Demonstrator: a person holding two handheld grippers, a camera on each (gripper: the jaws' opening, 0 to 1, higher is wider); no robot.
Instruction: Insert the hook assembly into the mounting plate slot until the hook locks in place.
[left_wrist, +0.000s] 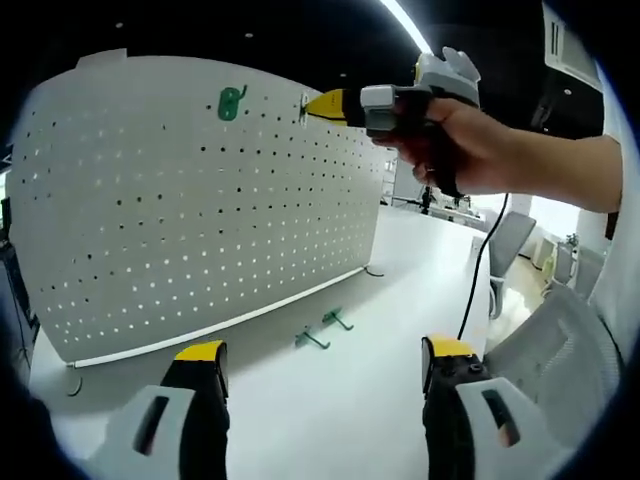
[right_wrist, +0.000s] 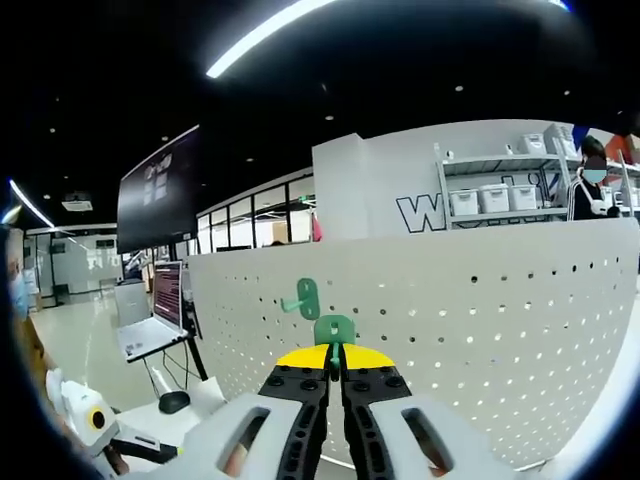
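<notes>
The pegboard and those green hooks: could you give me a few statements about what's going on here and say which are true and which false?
1. One green hook already hangs high on the white pegboard. True.
2. The right gripper is open and holds nothing. False: it is shut on a second green hook at the board.
3. Two spare green hooks lie on the table below the board. True.
4. The left gripper is clamped on a hook. False: its jaws stand apart, with nothing between them.
5. The pegboard lies flat on the table. False: it stands upright.
</notes>
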